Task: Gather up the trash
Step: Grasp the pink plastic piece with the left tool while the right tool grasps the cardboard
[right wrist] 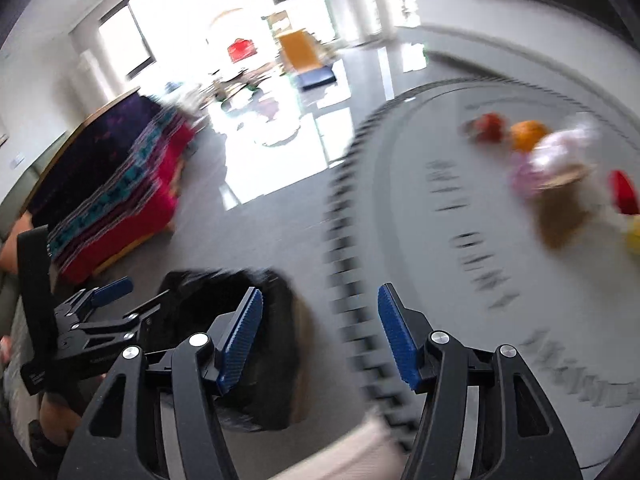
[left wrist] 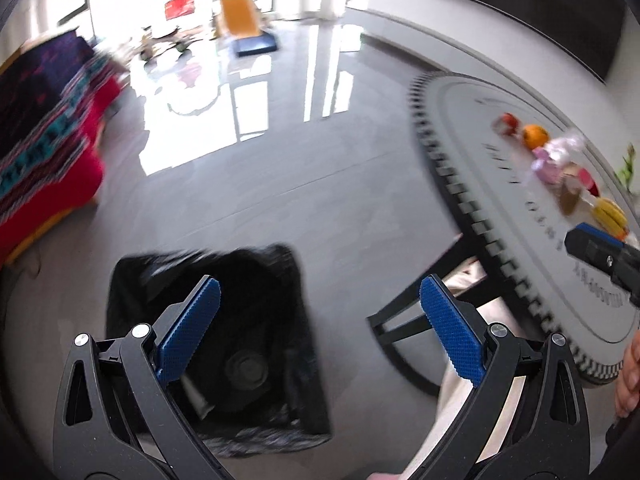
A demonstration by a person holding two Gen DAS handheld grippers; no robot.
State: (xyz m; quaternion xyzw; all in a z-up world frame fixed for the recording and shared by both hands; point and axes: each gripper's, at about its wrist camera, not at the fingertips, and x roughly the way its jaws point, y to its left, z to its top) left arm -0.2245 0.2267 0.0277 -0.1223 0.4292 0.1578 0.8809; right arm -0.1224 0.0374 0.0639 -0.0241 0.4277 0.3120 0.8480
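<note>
A bin lined with a black bag (left wrist: 224, 336) stands on the grey floor left of a round grey table (left wrist: 480, 148). My left gripper (left wrist: 320, 316) is open and empty above the bin; it also shows in the right wrist view (right wrist: 120, 300). My right gripper (right wrist: 320, 332) is open and empty over the table's left edge (right wrist: 360, 264), with the bin (right wrist: 256, 344) below left. On the table lie crumpled pink-white wrappers (right wrist: 560, 152) and a brown paper piece (right wrist: 568, 212), blurred, beside fruit. The right gripper's tip (left wrist: 596, 244) shows at the left view's right edge.
An apple (right wrist: 488, 126), an orange (right wrist: 528, 134), a red item (right wrist: 624, 192) and bananas (left wrist: 610, 214) sit on the table. A sofa with a patterned red blanket (left wrist: 48, 140) stands at left. Toys and a blue mat (left wrist: 256, 46) lie far back.
</note>
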